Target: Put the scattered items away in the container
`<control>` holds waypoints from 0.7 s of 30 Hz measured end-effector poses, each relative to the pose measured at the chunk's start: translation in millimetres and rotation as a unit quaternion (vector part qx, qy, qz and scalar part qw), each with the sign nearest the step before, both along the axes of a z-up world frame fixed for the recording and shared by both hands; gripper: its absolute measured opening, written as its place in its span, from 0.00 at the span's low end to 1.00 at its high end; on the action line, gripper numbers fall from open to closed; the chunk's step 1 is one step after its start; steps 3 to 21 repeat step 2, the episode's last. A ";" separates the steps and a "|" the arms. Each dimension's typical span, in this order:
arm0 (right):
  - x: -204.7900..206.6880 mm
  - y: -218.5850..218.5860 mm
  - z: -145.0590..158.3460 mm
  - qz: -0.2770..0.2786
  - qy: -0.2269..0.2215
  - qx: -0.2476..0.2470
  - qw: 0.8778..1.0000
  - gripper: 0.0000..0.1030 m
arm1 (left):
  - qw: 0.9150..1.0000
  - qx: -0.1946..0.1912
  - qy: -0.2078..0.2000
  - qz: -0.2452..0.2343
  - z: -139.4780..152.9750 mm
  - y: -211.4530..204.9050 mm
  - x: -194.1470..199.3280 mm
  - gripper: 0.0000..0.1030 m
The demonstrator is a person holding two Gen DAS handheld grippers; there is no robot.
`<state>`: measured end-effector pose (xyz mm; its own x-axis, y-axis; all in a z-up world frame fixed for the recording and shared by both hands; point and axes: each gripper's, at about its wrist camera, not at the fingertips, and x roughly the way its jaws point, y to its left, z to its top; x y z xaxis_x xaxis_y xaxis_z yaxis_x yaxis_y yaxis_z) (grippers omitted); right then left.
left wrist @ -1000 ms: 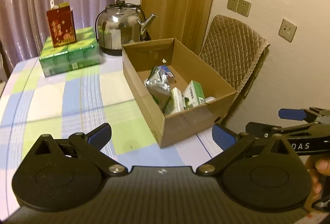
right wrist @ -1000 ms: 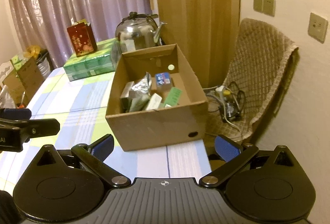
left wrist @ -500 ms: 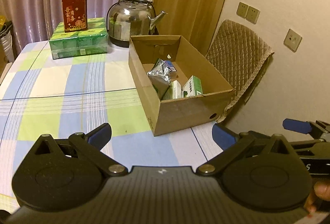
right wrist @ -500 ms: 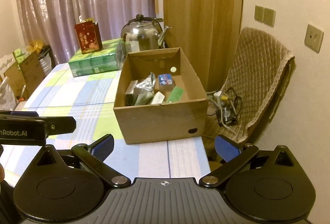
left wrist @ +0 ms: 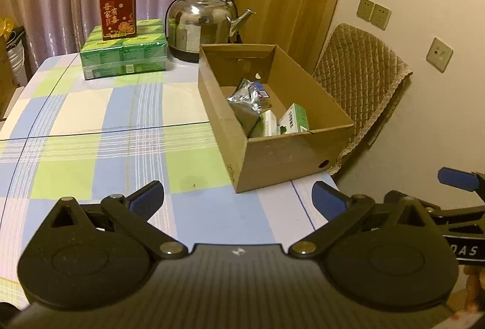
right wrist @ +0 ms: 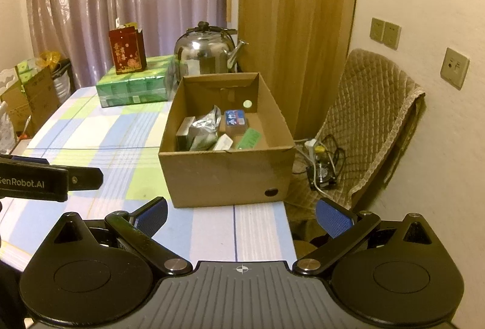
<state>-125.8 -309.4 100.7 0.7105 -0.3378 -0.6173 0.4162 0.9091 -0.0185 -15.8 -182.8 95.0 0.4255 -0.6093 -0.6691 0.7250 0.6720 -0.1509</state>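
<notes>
Both grippers now sit farther back from the cardboard box (right wrist: 225, 159) than they did a second ago: the box looks smaller in each wrist view, and more of the checked tablecloth (left wrist: 106, 147) shows in front of it. The left gripper (left wrist: 238, 197) has its jaws spread wide with nothing between them, and the right gripper (right wrist: 241, 214) is just as wide and just as empty. Each hangs above the near edge of the table, the left one well to the left of the box, the right one facing the box's near wall.

Inside the box lie a silver foil pouch (right wrist: 206, 127), a blue-and-red packet (right wrist: 235, 118), a green-and-white carton (left wrist: 294, 118) and a few other small boxes, all below the rim. On the cloth outside it I see no loose small items. What is left out is a steel kettle (left wrist: 201, 24) at the far side, beside a green shrink-wrapped pack (left wrist: 124, 59) with a red carton (left wrist: 116, 12) standing on top.

Pulling back with empty claws, and a cloth free of scattered things, suggests the tidying is finished or very nearly so; the kettle and the stacked packs look like fixtures, not clutter.
</notes>
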 end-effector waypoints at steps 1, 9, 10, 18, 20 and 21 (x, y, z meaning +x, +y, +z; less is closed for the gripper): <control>-0.6 -0.2 -0.2 -0.001 0.000 0.001 1.000 0.98 | 1.000 -0.001 0.000 0.002 -0.5 1.0 0.3 0.99; -0.7 -0.5 -0.4 -0.001 0.000 0.001 1.000 0.98 | 1.000 -0.003 0.000 0.004 -0.9 2.2 0.8 0.99; -0.7 -0.5 -0.4 -0.001 0.000 0.001 1.000 0.98 | 1.000 -0.003 0.000 0.004 -0.9 2.2 0.8 0.99; -0.7 -0.5 -0.4 -0.001 0.000 0.001 1.000 0.98 | 1.000 -0.003 0.000 0.004 -0.9 2.2 0.8 0.99; -0.7 -0.5 -0.4 -0.001 0.000 0.001 1.000 0.98 | 1.000 -0.003 0.000 0.004 -0.9 2.2 0.8 0.99; -0.7 -0.5 -0.4 -0.001 0.000 0.001 1.000 0.98 | 1.000 -0.003 0.000 0.004 -0.9 2.2 0.8 0.99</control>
